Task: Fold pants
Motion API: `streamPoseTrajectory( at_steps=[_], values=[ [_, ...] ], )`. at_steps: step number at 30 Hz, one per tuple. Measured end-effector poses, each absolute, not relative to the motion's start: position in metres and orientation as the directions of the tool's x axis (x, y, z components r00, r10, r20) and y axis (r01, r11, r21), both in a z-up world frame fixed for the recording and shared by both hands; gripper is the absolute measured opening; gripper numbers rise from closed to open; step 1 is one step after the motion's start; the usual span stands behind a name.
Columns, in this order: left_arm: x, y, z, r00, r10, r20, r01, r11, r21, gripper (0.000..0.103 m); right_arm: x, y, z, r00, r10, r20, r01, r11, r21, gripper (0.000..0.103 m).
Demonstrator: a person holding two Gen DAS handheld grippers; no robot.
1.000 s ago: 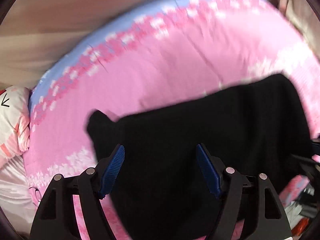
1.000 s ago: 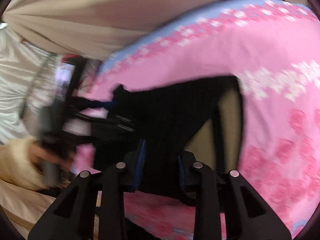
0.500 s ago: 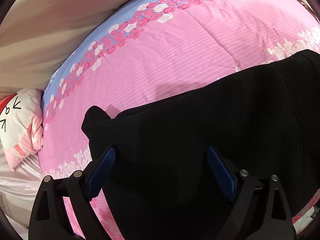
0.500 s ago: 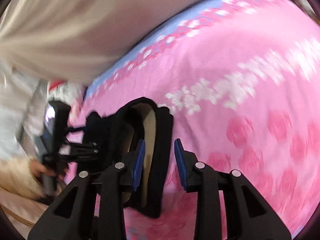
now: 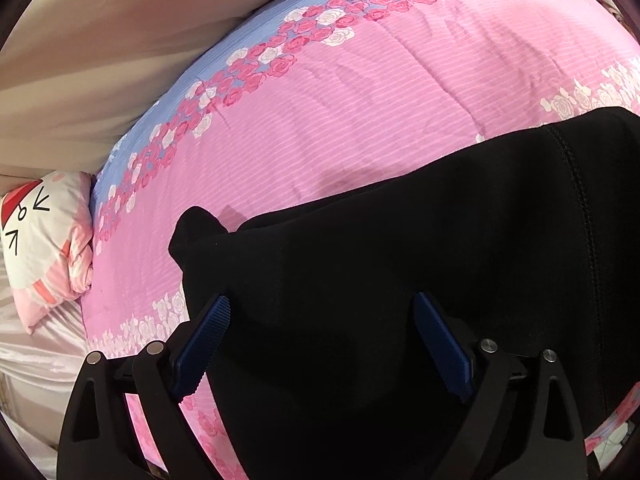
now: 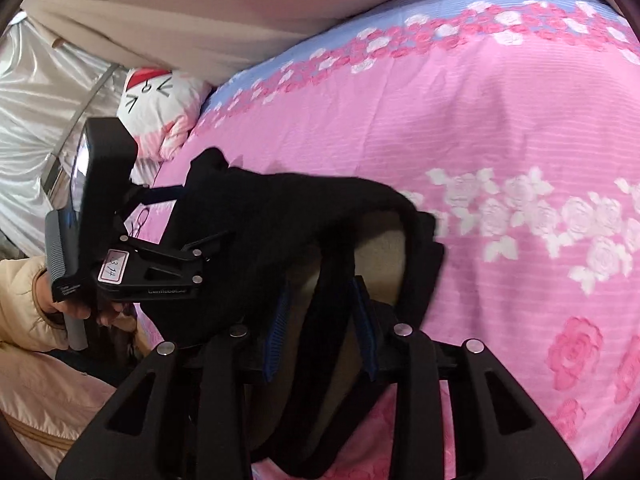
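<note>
Left wrist view looks down on black pants (image 5: 400, 272) spread across a pink bedspread (image 5: 340, 112) printed with roses and edged in blue. The left hand-held gripper (image 5: 320, 344) is released: its blue pads (image 5: 202, 344) stand wide apart over the dark cloth and press on nothing, the fabric lying flat beneath them. A stitched seam runs down the pants toward the right side of this view, and one corner of the garment pokes up at its left end. A cartoon-print pillow (image 5: 44, 236) sits at the bed's edge beside a pale satin sheet (image 5: 36, 360). Seen from the right wrist view, the right hand-held gripper (image 6: 320, 340) is clenched on a band of the pants (image 6: 280, 216), its jaws having just been closing, with the black strip running between the pads and the beige lining showing around it. Beyond it, the left hand-held gripper (image 6: 160, 216) hovers at the garment's far end, carried by a hand (image 6: 76, 304) in a cream sleeve (image 6: 20, 300). Containers are not visible in either view.
</note>
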State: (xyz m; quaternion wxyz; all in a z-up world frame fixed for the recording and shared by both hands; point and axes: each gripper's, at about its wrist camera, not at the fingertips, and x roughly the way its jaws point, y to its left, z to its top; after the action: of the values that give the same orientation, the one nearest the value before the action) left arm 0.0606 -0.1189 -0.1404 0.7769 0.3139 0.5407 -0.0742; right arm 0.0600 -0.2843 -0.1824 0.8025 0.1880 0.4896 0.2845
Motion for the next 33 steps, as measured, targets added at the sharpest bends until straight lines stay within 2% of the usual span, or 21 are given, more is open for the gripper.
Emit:
streamPoseTrajectory(
  at_steps=[1,2,5,7,9,11,13,15,16,21,25,28,30,31,32,33],
  values=[
    [0.06,-0.119,-0.141,0.407,0.226,-0.885,0.454,0.791,0.411,0.092,0.06,-0.278,-0.177,0.344,0.658,-0.669,-0.296,0.753,0.588,0.014],
    [0.06,-0.119,-0.14,0.41,0.227,-0.883,0.453,0.79,0.413,0.092,0.057,-0.275,-0.167,0.354,0.663,-0.659,-0.307,0.748,0.588,0.011],
    [0.059,-0.121,-0.138,0.411,0.236,-0.88,0.451,0.787,0.421,0.091,0.05,-0.293,-0.15,0.424,0.62,-0.66,-0.273,0.782,0.56,0.006],
    [0.057,-0.122,-0.135,0.414,0.233,-0.88,0.458,0.782,0.423,0.091,0.052,-0.311,-0.184,0.39,0.57,-0.724,-0.173,0.817,0.55,0.006],
    [0.055,-0.122,-0.133,0.414,0.215,-0.884,0.465,0.786,0.409,0.093,0.049,-0.321,-0.193,0.396,0.601,-0.694,-0.116,0.782,0.612,0.006],
    [0.054,-0.125,-0.135,0.401,0.218,-0.89,0.468,0.786,0.403,0.094,0.044,-0.316,-0.175,0.432,0.6,-0.674,-0.144,0.783,0.605,0.006],
    [0.053,-0.127,-0.137,0.412,0.241,-0.879,0.467,0.772,0.431,0.094,0.045,-0.315,-0.197,0.398,0.574,-0.716,-0.112,0.805,0.583,0.006],
    [0.053,-0.126,-0.137,0.411,0.241,-0.879,0.469,0.771,0.431,0.094,0.046,-0.326,-0.201,0.408,0.629,-0.661,-0.061,0.742,0.668,0.006],
    [0.054,-0.125,-0.137,0.407,0.237,-0.882,0.466,0.776,0.424,0.096,0.045,-0.325,-0.195,0.409,0.623,-0.667,-0.066,0.749,0.659,0.007],
    [0.058,-0.122,-0.137,0.388,0.236,-0.891,0.46,0.788,0.409,0.097,0.026,-0.35,-0.151,0.54,0.419,-0.73,0.042,0.853,0.52,0.009],
    [0.06,-0.12,-0.138,0.376,0.217,-0.901,0.462,0.799,0.385,0.097,0.026,-0.309,-0.113,0.527,0.53,-0.665,-0.118,0.82,0.56,0.009],
    [0.061,-0.119,-0.139,0.375,0.203,-0.905,0.467,0.801,0.374,0.098,0.05,-0.264,-0.133,0.467,0.532,-0.706,-0.193,0.841,0.506,0.007],
    [0.062,-0.118,-0.139,0.372,0.195,-0.908,0.467,0.806,0.364,0.098,0.072,-0.265,-0.178,0.413,0.438,-0.798,-0.095,0.893,0.441,0.0],
    [0.063,-0.118,-0.14,0.371,0.19,-0.909,0.469,0.807,0.36,0.098,0.078,-0.281,-0.191,0.415,0.498,-0.762,-0.019,0.842,0.54,0.0],
    [0.063,-0.118,-0.14,0.373,0.182,-0.91,0.472,0.807,0.355,0.098,0.077,-0.291,-0.185,0.431,0.507,-0.747,0.036,0.817,0.576,0.0],
    [0.064,-0.117,-0.14,0.374,0.174,-0.911,0.476,0.807,0.35,0.098,0.074,-0.289,-0.16,0.485,0.467,-0.739,0.025,0.838,0.546,0.005]
  ],
)
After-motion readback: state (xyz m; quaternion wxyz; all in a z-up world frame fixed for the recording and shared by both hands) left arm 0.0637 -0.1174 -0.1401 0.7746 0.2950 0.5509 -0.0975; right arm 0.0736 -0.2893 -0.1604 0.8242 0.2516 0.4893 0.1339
